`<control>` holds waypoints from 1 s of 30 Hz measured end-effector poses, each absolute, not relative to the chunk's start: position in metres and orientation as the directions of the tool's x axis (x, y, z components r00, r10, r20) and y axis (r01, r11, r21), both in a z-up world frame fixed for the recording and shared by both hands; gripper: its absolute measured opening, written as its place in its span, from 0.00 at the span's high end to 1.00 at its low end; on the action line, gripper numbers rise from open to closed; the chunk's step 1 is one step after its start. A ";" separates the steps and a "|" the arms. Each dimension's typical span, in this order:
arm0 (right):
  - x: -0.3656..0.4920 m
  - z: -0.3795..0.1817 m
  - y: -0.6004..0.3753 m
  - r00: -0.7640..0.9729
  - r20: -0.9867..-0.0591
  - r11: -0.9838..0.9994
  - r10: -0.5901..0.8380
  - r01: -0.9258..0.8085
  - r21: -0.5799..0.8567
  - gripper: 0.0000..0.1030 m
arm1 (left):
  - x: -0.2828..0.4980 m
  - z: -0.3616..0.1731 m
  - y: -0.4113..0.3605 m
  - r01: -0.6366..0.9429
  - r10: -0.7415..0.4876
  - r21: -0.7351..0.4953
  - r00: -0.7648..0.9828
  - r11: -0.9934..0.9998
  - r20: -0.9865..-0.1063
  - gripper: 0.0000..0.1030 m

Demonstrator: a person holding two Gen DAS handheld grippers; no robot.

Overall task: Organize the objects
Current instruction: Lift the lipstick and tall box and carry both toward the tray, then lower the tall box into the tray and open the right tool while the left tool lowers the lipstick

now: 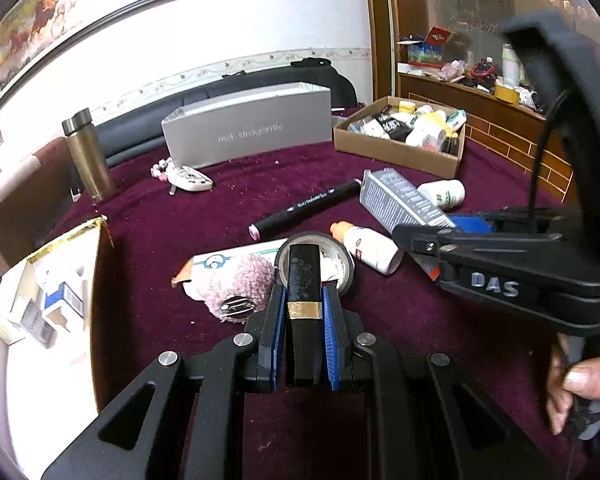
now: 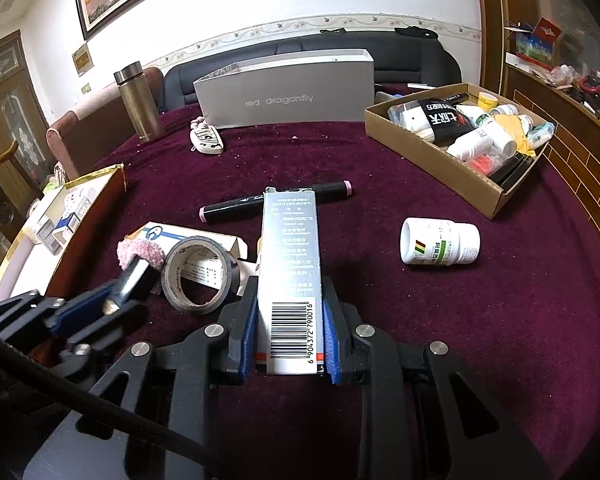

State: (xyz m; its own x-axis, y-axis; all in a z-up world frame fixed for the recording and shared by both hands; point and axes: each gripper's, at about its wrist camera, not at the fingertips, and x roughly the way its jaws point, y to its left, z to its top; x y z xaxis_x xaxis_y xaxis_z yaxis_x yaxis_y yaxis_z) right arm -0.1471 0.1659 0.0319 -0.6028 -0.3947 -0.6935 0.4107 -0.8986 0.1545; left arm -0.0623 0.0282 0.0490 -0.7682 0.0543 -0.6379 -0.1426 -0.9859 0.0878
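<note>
**Two items gripped above a cluttered maroon cloth**

A slim black case with a gold band (image 1: 304, 300) is clamped between the blue pads of the left gripper (image 1: 303, 300), whose jaws are closed tight on its sides. The case is held pointing forward, its far end seen over a roll of dark tape (image 1: 315, 258) that lies on the cloth. A tall grey carton with a barcode (image 2: 290, 276) is pinched in the same way by the right gripper (image 2: 290, 320), the jaws drawn in against its two long sides and the barcode end nearest the camera.

Beside the tape, a flat white and blue packet (image 2: 188, 236) and a pink fuzzy item (image 1: 236, 280) are seen; the two are touching. A black marker with pink ends (image 2: 276, 202) lies across the cloth beyond the carton. A white pill bottle (image 2: 440, 246) is lying on its side to the right, well apart from the marker. A small white bottle with an orange cap (image 1: 366, 246) lies near the tape in the left view.

A brown cardboard tray (image 2: 432, 156) packed with bottles is set at the far right, and an open gold-edged box (image 2: 56, 224) holding small cartons at the left. At the back, a grey box (image 2: 288, 96), a metal flask (image 2: 138, 102) and a white key fob (image 2: 206, 140) are placed on the maroon cloth (image 2: 500, 320). A hand (image 1: 580, 384) is visible on the right gripper's handle.
</note>
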 end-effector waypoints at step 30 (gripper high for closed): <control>-0.077 0.087 0.000 -0.416 -0.691 -0.736 -0.592 0.628 0.253 0.76 | 0.020 0.095 -0.164 0.145 -0.076 -0.074 -0.812 -0.987 -0.579 0.86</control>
State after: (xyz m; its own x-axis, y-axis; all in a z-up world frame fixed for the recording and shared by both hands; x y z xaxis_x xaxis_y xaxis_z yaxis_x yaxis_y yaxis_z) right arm -0.0773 0.0005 0.0868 -0.4156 -0.5919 -0.6906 0.6282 -0.7359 0.2527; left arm 0.0199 -0.1639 0.0947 -0.8118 -0.0756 -0.5790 0.1445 -0.9867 -0.0738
